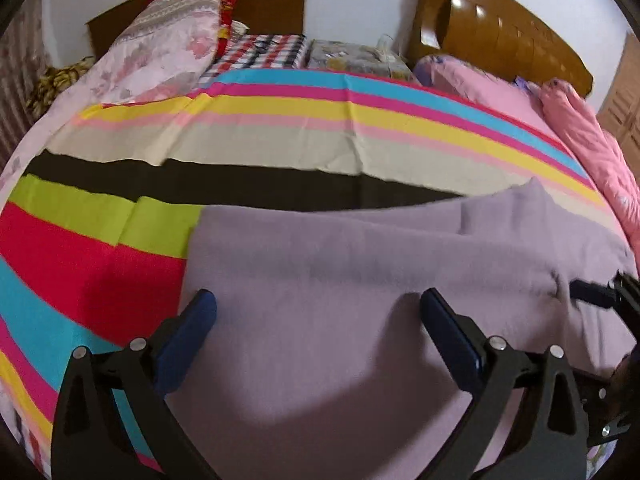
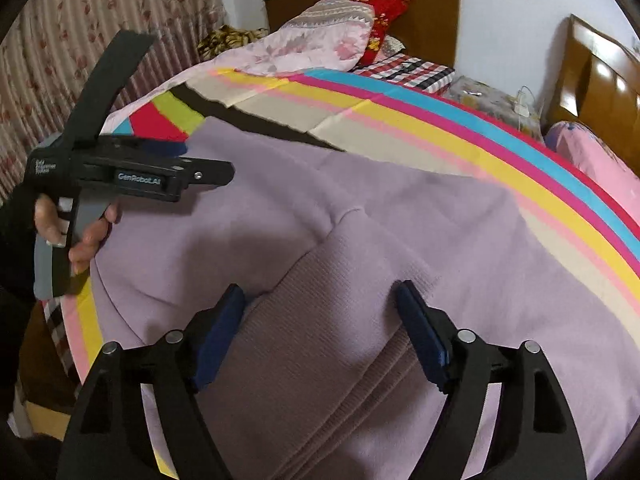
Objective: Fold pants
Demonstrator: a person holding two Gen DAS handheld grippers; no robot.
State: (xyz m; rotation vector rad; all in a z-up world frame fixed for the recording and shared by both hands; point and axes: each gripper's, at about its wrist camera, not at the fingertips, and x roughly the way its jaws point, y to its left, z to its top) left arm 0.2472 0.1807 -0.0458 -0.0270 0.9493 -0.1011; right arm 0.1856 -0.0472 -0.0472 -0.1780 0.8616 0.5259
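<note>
Lilac pants [image 2: 360, 208] lie spread flat on the bed [image 1: 280, 148], over its striped sheet [image 1: 100, 248]. Ribbed waistband [image 2: 320, 352] runs between the right gripper [image 2: 320, 300] fingers, below them. Right gripper jaws stand wide apart, pads not pressing the fabric, nothing clamped. Left gripper [image 1: 318, 306] also wide open over plain lilac fabric near the pants' left edge, nothing between its blue pads [image 1: 444, 320]. Right view shows the person's hand [image 2: 80, 236] on the left gripper's handle, above the pants' left side. Pillows [image 1: 168, 44] and wooden headboard [image 1: 500, 28] at the far end of the bed
</note>
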